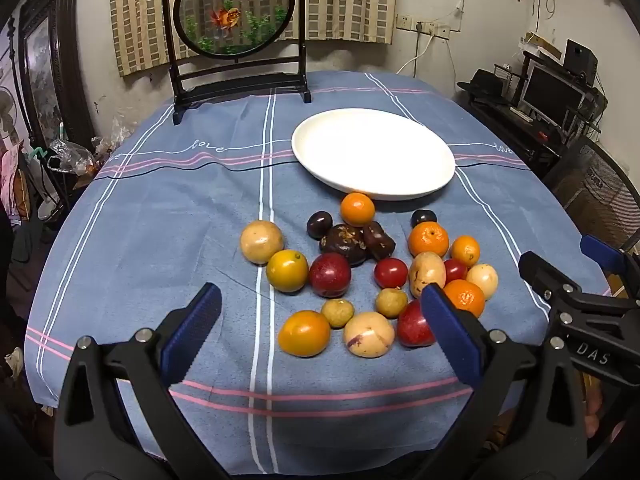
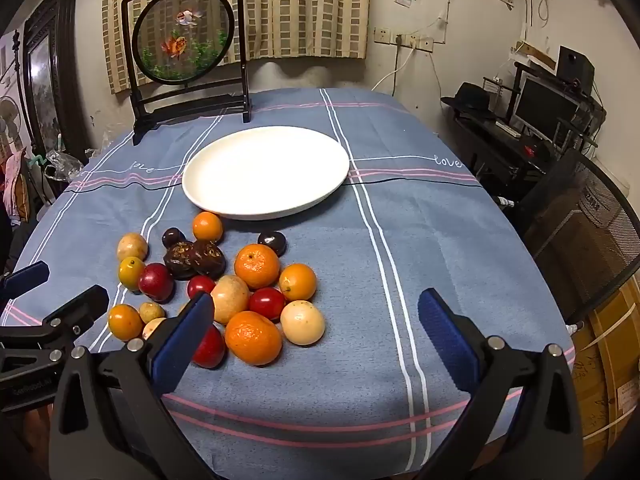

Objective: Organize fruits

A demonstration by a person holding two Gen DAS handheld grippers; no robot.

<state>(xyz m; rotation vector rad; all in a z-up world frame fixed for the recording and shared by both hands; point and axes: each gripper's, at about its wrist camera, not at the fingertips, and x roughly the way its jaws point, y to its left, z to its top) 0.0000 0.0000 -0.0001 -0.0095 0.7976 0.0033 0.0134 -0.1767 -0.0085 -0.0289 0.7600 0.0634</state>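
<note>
Several loose fruits lie in a cluster on the blue tablecloth: oranges [image 1: 428,239] [image 2: 253,337], red plums [image 1: 330,274] [image 2: 155,281], pale round fruits [image 1: 261,241] [image 2: 302,322] and dark shrivelled ones [image 1: 345,243] [image 2: 206,257]. Just behind the cluster sits an empty white plate [image 1: 400,188] [image 2: 304,208]. My left gripper [image 1: 320,312] hovers open above the near side of the fruits, nothing between its blue pads. My right gripper [image 2: 316,320] is open too, over the cluster's right edge. The right gripper [image 1: 568,280] also shows at the right of the left wrist view.
A black-framed round goldfish screen [image 1: 236,8] [image 2: 182,32] stands at the table's far side. A desk with a monitor [image 2: 544,108] and a mesh chair [image 2: 592,220] stand to the right of the table. Bare cloth [image 2: 420,240] lies right of the fruits.
</note>
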